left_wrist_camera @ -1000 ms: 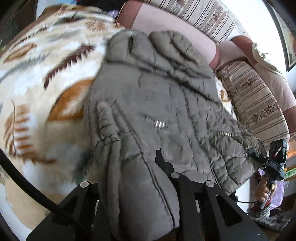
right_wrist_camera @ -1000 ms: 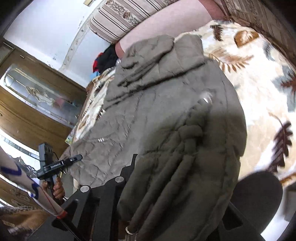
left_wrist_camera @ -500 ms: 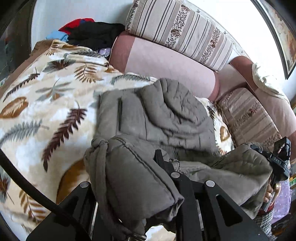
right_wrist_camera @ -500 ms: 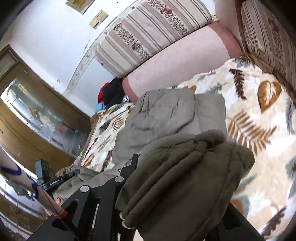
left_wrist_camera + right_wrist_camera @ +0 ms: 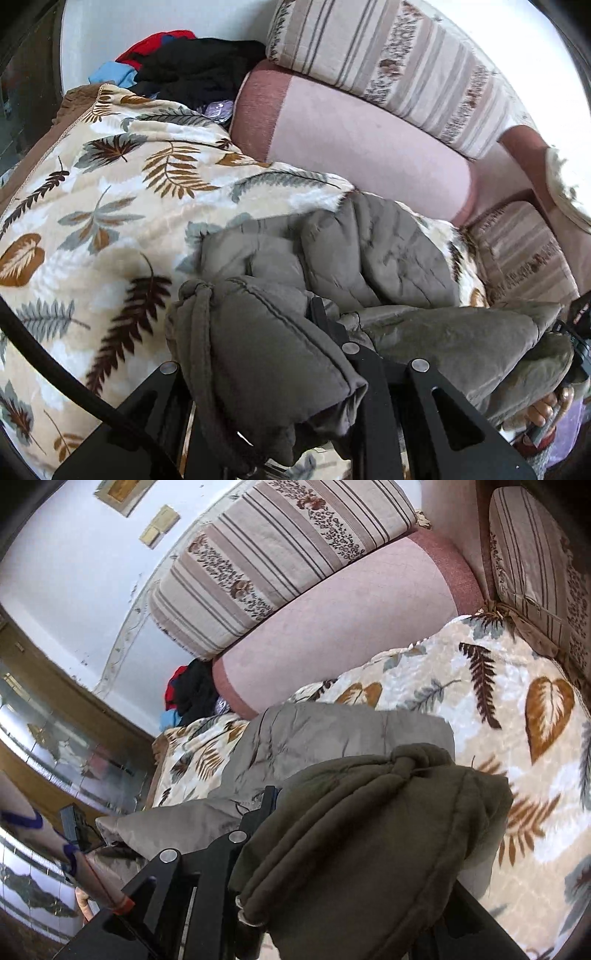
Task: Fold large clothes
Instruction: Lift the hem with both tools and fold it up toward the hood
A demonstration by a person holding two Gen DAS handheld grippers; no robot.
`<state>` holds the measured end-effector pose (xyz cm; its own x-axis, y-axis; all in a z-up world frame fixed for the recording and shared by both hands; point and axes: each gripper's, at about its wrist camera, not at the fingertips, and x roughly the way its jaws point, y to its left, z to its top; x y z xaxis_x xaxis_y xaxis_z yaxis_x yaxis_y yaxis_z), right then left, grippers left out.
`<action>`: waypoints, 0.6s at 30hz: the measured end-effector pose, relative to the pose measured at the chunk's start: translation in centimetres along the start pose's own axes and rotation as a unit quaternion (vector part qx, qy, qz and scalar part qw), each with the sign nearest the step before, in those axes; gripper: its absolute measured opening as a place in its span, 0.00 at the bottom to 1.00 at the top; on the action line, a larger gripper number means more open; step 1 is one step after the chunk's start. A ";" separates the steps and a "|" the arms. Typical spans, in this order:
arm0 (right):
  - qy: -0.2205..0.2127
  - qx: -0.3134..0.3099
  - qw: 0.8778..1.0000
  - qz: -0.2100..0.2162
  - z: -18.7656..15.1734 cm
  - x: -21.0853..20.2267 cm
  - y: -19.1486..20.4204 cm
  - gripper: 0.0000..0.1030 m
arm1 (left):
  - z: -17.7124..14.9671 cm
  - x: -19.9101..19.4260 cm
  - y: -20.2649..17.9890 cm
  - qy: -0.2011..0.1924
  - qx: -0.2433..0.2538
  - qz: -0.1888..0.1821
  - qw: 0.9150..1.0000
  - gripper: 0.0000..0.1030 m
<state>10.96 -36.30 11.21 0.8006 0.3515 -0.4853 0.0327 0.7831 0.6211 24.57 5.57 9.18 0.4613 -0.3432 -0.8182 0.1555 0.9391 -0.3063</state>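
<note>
The grey padded jacket (image 5: 373, 254) lies bunched on the leaf-print blanket (image 5: 92, 206), just in front of the pink bolster (image 5: 362, 147). The left gripper (image 5: 266, 373) pinches one corner; the right gripper (image 5: 343, 853) pinches another. Only the left view shows the jacket's hood side; only the right shows the wooden cabinet (image 5: 55, 746).

My left claw (image 5: 266, 373) is clamped on a bunched corner of the grey quilted jacket (image 5: 369, 258), whose far part lies on the leaf-print blanket (image 5: 92, 192). My right claw (image 5: 576, 332) grips the jacket's other corner at the frame's right edge.
</note>
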 end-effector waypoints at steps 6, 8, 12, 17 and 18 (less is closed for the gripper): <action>0.014 0.012 0.999 -0.036 4.4 5.2 -1.0 0.20 | 4.7 4.9 0.4 0.020 -0.022 0.022 0.999 0.17; 0.023 0.018 0.998 -0.049 5.4 7.3 -1.9 0.21 | 5.8 6.9 0.6 0.028 -0.030 0.027 0.999 0.17; 0.040 0.036 0.996 -0.068 6.9 11.1 -3.5 0.22 | 7.4 11.3 0.8 0.050 -0.034 0.051 0.997 0.19; 0.053 0.057 0.993 -0.084 8.0 14.5 -5.3 0.24 | 8.2 15.1 1.5 0.060 -0.053 0.059 0.995 0.21; 0.057 0.065 0.993 -0.085 8.1 15.0 -5.7 0.24 | 8.2 15.6 1.9 0.062 -0.067 0.051 0.995 0.22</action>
<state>27.65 -39.65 5.39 0.7047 0.2811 -0.6514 0.2445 0.7657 0.5950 39.21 2.11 -0.19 0.3564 -0.2537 -0.8992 -0.0075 0.9616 -0.2743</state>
